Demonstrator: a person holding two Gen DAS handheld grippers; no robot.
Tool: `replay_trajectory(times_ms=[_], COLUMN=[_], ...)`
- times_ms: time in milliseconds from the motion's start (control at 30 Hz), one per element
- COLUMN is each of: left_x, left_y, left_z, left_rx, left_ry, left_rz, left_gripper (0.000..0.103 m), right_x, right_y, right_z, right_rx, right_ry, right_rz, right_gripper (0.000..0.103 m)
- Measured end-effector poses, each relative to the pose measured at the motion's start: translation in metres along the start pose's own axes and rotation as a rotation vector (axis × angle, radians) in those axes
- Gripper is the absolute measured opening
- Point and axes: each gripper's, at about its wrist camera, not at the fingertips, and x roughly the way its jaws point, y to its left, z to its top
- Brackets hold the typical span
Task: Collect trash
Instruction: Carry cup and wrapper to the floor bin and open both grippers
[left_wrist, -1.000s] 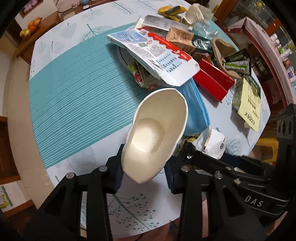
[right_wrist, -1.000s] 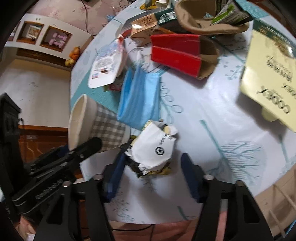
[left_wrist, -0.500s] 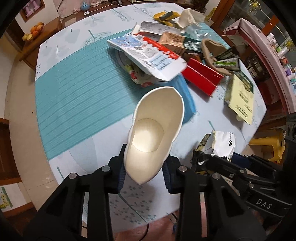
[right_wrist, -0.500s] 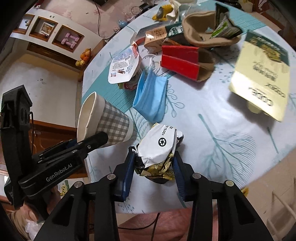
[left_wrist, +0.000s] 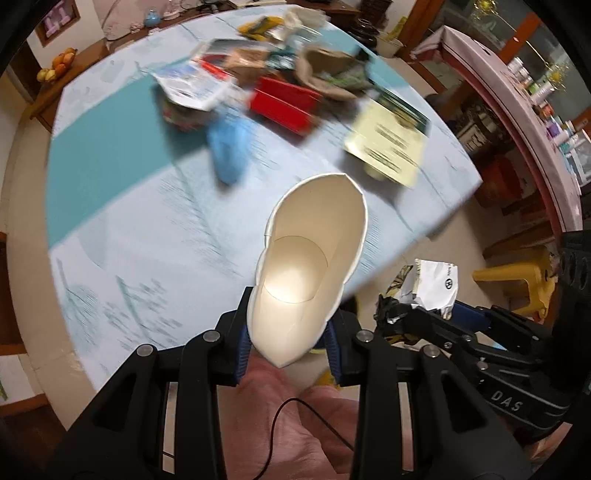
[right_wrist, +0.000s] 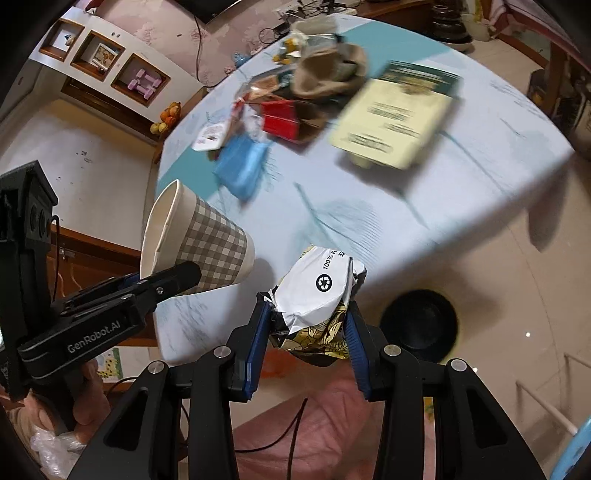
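Two pieces of trash are held clear of the table (left_wrist: 140, 236), presumably so that both can be carried to a bin in one trip; a dark round container (right_wrist: 419, 325) on the floor, at lower right of the right wrist view, may be that bin, though this cannot be confirmed. The paper cup (left_wrist: 310, 273) is gripped by the left gripper (left_wrist: 286, 341) at its base end, with the mouth pointing away toward the table, so the squashed wall gives the pads a flat seat. The jaws are partly closed, pressing the cup from both sides, and its rim is deformed to an oval. The crumpled wrapper (right_wrist: 317, 295) is clamped in the right gripper (right_wrist: 306, 341); its jaws are likewise partly closed, with the blue pads pressed against both sides of the bundle. In the right wrist view the cup appears at centre left and the wrapper at lower centre, both near the table edge. More trash remains on the table at the upper centre of both views: a blue face mask (left_wrist: 227, 147), a red box (left_wrist: 286, 101) and a yellow booklet (right_wrist: 397, 114).
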Motion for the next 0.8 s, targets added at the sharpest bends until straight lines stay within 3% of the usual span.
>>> replay_trajectory(times_ms=[200,400,633,800], left_x=[0.019,0.065,0.142,0.202], left_y=[-0.061,-0.092,-0.109,-0.111], left_z=[-0.049,-0.093,-0.130,-0.143], left_rx=[0.008,0.009,0.036,0.038], left_ry=[-0.018,0.032,0.092,0.131], left_rz=[-0.008,0.015,0.066,0.070], left_gripper=[0.030,0.030,0.030,0.031], right_x=[-0.010,0.001,0.052,0.112], right_y=[-0.070,-0.129,-0.190,-0.236], right_z=[-0.050,-0.088,-0.121,-0.140], right_rx=[0.009,0.028,0.018,0.024], right_ry=[0.040,0.080,0.084,0.099], right_rz=[-0.054,-0.087,-0.132,-0.147], right_gripper=[0.039,0.039,0.040,0.040])
